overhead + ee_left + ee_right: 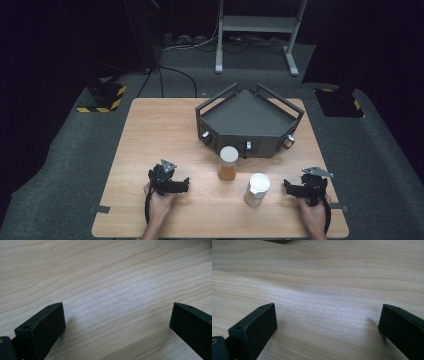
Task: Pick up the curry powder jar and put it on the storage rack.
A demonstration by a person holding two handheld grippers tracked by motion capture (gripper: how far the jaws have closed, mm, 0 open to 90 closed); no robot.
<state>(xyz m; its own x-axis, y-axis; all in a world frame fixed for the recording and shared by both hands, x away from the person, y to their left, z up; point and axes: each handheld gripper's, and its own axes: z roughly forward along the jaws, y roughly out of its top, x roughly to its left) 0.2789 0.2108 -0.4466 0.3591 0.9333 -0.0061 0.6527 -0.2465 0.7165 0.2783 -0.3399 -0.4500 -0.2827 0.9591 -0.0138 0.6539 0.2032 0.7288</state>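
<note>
Two black two-jaw grippers, left and right, rest spread and empty on the pale wooden table, seemingly poised to reach the amber-filled jar and white-capped jar between them.

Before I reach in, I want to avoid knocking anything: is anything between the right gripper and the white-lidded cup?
Nothing visible. The right gripper rests open on the table, with bare wood between it and the white-lidded cup.

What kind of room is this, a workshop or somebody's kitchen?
Likely a lab or test studio, not a kitchen: a lone wooden table on grey carpet, dark surroundings, hazard-striped stand bases at the corners, and cables trailing across the floor behind.
</note>
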